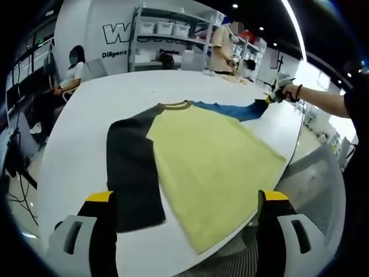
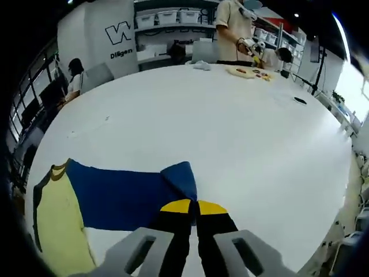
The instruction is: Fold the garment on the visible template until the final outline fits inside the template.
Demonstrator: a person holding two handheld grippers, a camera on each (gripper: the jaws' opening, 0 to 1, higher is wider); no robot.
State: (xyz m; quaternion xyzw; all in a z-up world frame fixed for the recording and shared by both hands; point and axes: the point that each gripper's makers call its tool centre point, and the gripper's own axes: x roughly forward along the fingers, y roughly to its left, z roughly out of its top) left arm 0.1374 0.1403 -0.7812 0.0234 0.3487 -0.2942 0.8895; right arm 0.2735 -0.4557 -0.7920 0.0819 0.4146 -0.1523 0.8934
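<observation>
A shirt with a yellow body [image 1: 213, 161], a black sleeve [image 1: 132, 173] and a blue sleeve [image 1: 230, 109] lies flat on the white table [image 1: 104, 104]. My left gripper [image 1: 185, 199] hangs open above the shirt's near hem, with nothing between its jaws. Across the shirt, a hand holds my right gripper [image 1: 275, 93] at the end of the blue sleeve. In the right gripper view, that gripper [image 2: 193, 206] is shut on the cuff of the blue sleeve [image 2: 121, 196], which is stretched out from the yellow body [image 2: 57, 225].
The round table's edge [image 1: 288, 167] curves close by the shirt's right side. A person [image 1: 72, 72] sits at the far left, and another [image 2: 233, 29] stands at the far side near small items [image 2: 248, 72]. Shelves with bins [image 1: 164, 29] line the back wall.
</observation>
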